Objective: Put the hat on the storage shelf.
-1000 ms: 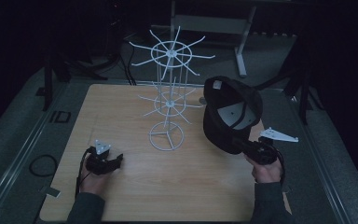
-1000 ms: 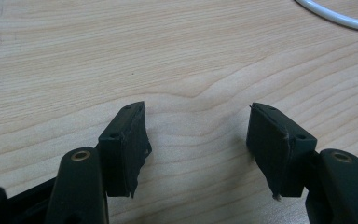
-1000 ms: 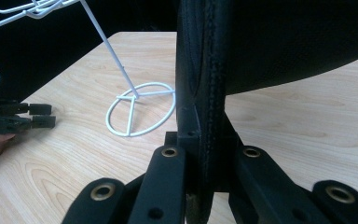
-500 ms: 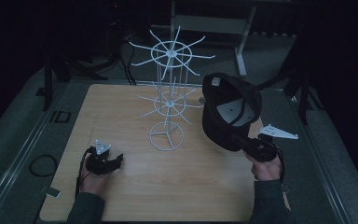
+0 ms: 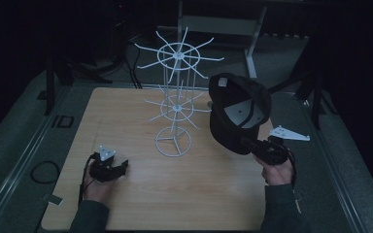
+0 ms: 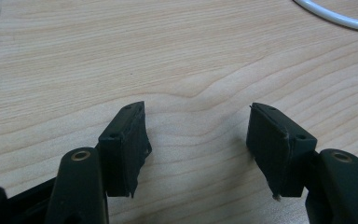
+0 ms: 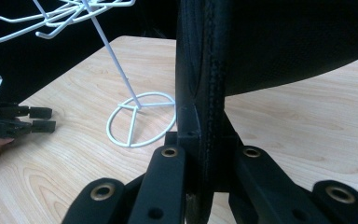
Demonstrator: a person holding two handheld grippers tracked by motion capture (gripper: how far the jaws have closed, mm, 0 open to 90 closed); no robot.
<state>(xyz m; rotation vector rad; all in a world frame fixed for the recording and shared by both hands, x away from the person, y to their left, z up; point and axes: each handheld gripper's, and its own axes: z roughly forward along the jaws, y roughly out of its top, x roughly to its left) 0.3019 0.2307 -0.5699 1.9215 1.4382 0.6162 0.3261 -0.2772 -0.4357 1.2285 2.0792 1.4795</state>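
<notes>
Right gripper (image 7: 205,186) clamps its 2 jaws on the stitched brim of the black cap (image 5: 238,111) and holds it up off the wooden table (image 5: 213,194), crown raised, just right of the white wire rack (image 5: 175,97). Left gripper (image 5: 121,167) rests low on the table near the front edge, jaws spread with nothing between them, well apart from the rack's ring base (image 6: 335,16).

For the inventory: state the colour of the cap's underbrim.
Grey, while the rest of the cap is black; the high view shows it best.
</notes>
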